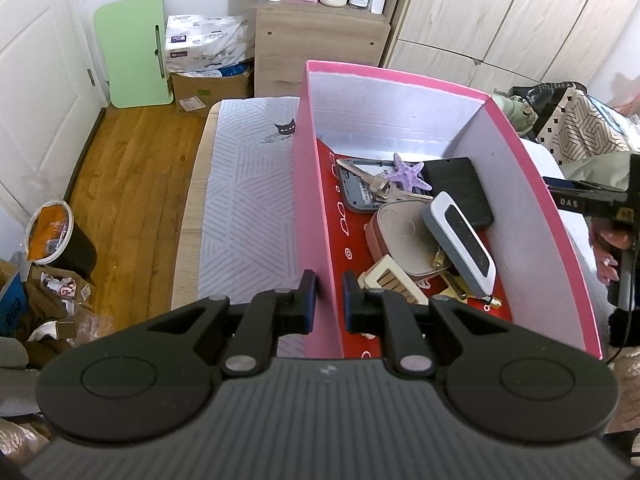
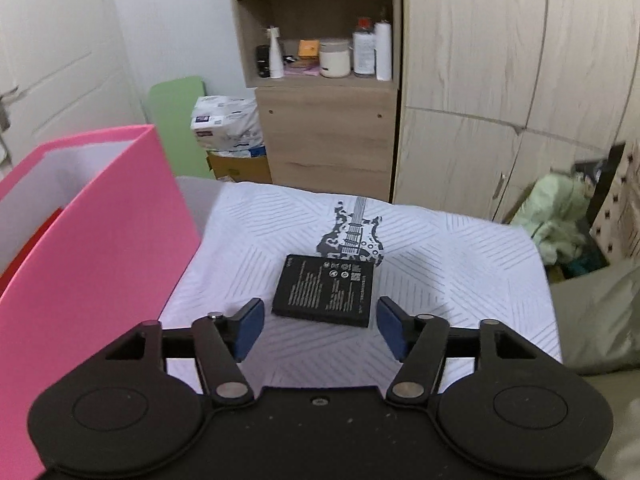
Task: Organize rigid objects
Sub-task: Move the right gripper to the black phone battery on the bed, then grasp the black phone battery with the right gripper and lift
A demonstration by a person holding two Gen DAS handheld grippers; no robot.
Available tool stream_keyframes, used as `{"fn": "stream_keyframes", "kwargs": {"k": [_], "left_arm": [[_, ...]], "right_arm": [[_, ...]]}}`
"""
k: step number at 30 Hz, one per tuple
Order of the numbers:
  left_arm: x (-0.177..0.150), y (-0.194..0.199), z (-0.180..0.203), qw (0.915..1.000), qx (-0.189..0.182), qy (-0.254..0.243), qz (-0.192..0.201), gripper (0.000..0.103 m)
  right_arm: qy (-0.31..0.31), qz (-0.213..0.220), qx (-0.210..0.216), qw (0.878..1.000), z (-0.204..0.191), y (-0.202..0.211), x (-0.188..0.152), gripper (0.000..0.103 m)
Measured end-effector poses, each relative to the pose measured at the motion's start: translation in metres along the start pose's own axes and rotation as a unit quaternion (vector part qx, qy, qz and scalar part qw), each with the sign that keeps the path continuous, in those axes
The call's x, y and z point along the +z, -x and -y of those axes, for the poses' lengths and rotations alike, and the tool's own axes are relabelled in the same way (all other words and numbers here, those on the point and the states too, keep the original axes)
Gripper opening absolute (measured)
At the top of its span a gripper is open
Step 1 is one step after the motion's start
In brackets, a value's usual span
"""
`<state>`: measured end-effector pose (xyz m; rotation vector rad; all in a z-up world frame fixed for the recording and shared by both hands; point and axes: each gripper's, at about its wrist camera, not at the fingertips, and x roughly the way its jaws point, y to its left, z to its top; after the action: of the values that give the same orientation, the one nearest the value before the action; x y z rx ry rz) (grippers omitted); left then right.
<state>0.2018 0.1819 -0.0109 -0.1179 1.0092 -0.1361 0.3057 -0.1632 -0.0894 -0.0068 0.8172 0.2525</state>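
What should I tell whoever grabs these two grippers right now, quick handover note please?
Left gripper: shut on the pink box, clamping its near-left wall and steadying it.
Right gripper: open and empty, its jaws on either side of the black battery, pads not touching it.
The battery lies flat on the white patterned cloth, to the right of the box.
Done: already in the box are a purple starfish, keys, a white and black device and other small items.
Left: close on the battery, lift it and put it in the box.
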Motion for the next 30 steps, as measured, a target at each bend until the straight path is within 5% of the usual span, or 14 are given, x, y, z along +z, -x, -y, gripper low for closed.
{"fn": "stream_keyframes", "kwargs": {"k": [6, 10, 13, 18, 20, 30], "left_arm": [[0.000, 0.000, 0.002, 1.0000, 0.006, -0.001, -0.001, 0.012], [0.002, 0.000, 0.000, 0.9999, 0.005, 0.007, -0.006, 0.012], [0.002, 0.000, 0.002, 0.9999, 0.009, 0.003, -0.005, 0.012], [0.000, 0.000, 0.003, 0.9999, 0.012, 0.002, -0.002, 0.012], [-0.001, 0.000, 0.004, 0.9999, 0.014, 0.000, -0.001, 0.012], [0.000, -0.001, 0.002, 0.9999, 0.012, 0.003, -0.006, 0.012]], "right_arm": [[-0.011, -0.006, 0.009, 1.000, 0.004, -0.023, 0.000, 0.074], [0.011, 0.015, 0.001, 1.000, -0.003, -0.031, -0.004, 0.090], [0.029, 0.019, -0.004, 0.999, -0.009, -0.033, -0.006, 0.091], [0.016, 0.008, -0.012, 1.000, -0.005, -0.036, 0.003, 0.086], [0.013, 0.012, -0.016, 1.000, -0.005, -0.035, 0.004, 0.070], [-0.055, 0.006, 0.035, 0.998, 0.008, -0.015, -0.005, 0.069]]}}
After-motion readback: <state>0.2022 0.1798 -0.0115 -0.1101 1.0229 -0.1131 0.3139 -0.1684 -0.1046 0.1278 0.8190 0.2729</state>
